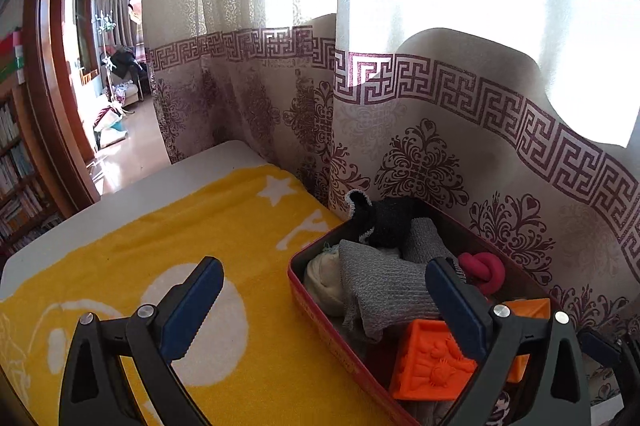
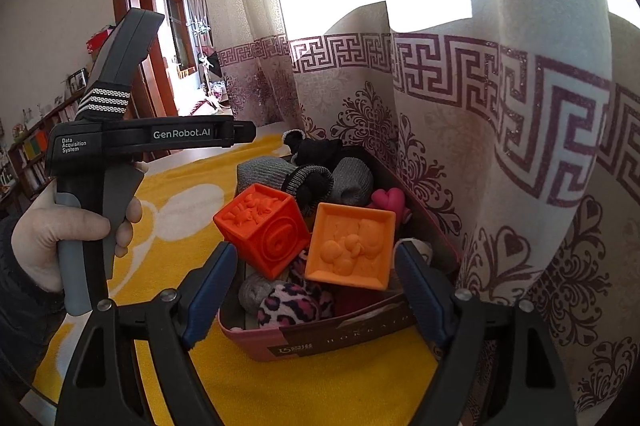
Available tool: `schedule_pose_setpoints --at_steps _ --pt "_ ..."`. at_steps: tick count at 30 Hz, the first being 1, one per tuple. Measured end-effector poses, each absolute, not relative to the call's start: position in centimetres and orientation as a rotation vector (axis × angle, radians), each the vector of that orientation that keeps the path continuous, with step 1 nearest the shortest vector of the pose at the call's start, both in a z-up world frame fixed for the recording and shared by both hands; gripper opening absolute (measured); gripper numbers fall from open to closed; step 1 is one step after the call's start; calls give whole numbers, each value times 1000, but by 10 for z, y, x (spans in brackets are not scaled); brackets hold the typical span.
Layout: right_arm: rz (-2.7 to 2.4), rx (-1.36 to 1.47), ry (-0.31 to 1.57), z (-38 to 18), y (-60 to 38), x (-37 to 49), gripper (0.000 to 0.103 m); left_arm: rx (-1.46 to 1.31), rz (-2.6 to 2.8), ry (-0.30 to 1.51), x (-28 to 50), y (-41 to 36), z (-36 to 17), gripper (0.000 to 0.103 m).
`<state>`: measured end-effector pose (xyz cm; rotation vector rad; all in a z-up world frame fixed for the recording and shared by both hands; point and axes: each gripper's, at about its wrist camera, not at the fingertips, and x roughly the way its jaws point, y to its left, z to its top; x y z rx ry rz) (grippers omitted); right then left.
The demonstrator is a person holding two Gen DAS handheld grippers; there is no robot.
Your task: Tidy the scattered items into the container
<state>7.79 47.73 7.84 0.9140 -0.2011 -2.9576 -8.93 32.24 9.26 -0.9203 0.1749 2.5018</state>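
A red tin box [image 1: 320, 310] stands on the yellow blanket against the curtain, full of items. In it lie a grey sock [image 1: 380, 290], a black sock [image 1: 384, 222], a cream sock [image 1: 324, 278], a pink heart toy [image 1: 486, 270] and an orange cube [image 1: 432, 362]. My left gripper [image 1: 322, 290] is open, one finger over the blanket, the other over the box. In the right wrist view, my right gripper [image 2: 316, 266] is open above the box's near end [image 2: 320, 342], with the orange cube [image 2: 264, 226], a lighter orange block [image 2: 352, 246] and a leopard sock [image 2: 292, 306] ahead. Neither gripper holds anything.
The yellow blanket [image 1: 160, 234] covers a white table [image 1: 132, 194]. A patterned curtain [image 1: 440, 130] hangs directly behind the box. A hand [image 2: 60, 234] holds the left device's body [image 2: 140, 138] to the box's left. A doorway [image 1: 108, 66] and bookshelves [image 1: 16, 166] lie at far left.
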Motion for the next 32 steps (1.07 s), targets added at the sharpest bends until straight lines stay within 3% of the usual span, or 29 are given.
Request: schedule_pose_setpoints --at_steps 6,15,32 --pt "-2958 958 -226 77 475 88 84 -984 2478 30 -68 295 85 102" --pt "-2975 1021 -267 72 479 100 84 -976 2520 255 -29 309 79 102" --pt "-2997 1024 -321 68 489 119 84 -956 2427 367 6 333 75 102"
